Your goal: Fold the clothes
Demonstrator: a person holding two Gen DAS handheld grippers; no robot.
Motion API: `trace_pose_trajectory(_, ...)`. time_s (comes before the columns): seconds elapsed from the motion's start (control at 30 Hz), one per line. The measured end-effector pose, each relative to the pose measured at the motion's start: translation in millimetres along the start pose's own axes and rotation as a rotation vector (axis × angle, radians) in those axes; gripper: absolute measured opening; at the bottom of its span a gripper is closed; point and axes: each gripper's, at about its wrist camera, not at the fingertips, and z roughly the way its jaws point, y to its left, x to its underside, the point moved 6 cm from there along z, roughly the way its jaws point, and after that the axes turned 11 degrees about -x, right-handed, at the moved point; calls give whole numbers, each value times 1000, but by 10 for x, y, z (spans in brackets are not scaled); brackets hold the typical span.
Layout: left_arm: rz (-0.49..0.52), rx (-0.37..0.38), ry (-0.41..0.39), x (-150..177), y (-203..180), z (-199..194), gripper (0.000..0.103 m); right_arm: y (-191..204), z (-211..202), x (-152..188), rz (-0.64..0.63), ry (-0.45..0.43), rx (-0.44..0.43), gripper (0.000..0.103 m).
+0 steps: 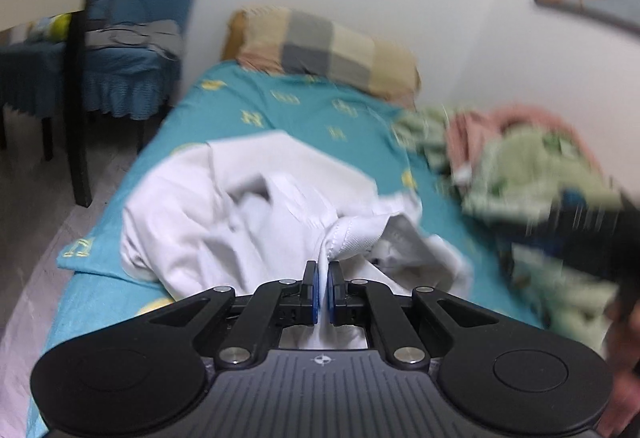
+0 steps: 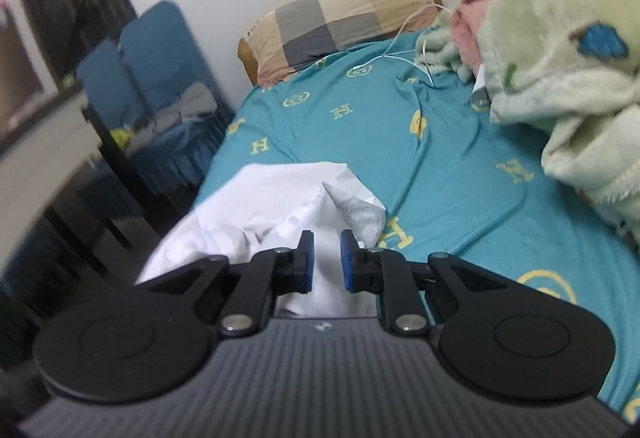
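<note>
- The left gripper [image 1: 323, 270] is clamped on a bunched, hemmed edge of the white garment [image 1: 224, 206], the cloth pinched between its blue pads.
- The right gripper [image 2: 324, 258] has its jaws parted, with white fabric lying in the gap and below it; neither pad presses on the cloth.
- The white garment [image 2: 256, 206] lies crumpled on the near part of the bed, toward its left edge.
- The teal bedsheet [image 2: 400, 142], printed with yellow H marks, spreads out beyond the garment.
- On the right of the bed a green plush blanket [image 2: 560, 78] is heaped, with pink fabric behind it.
- A thin white cable [image 2: 404, 38] trails across the sheet near the blanket.
- A checked pillow [image 2: 340, 22] sits at the head of the bed, against the wall.
- A chair with a blue cover [image 1: 132, 38] stands left of the bed.
</note>
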Motion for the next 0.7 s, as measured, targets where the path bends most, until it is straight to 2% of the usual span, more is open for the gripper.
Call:
trace_pose_trajectory(0.1, 92, -6, -12, 95, -172, -13, 6, -61, -29, -111, 43, -7, -57, 17)
trace_pose_trajectory(0.23, 180, -24, -56, 183, -346, -188, 19, -155, -47, -173, 130, 21, -134, 17)
trace_pose_trajectory(0.37, 273, -53, -101, 253, -537, -397, 27, -247, -117, -181, 208, 38, -178, 17)
trace_pose_trajectory(0.43, 320, -72, -132, 277, -648, -471, 32, -257, -181, -200, 211, 31, -184, 17)
trace_pose_trajectory(0.57, 377, -98, -202, 294, -880, -541, 32, -298, -293, -230, 206, 19, -181, 18)
trace_pose_trajectory(0.7, 413, -169, -207, 385, -1074, -343, 33, -346, -328, -241, 198, 23, -174, 19)
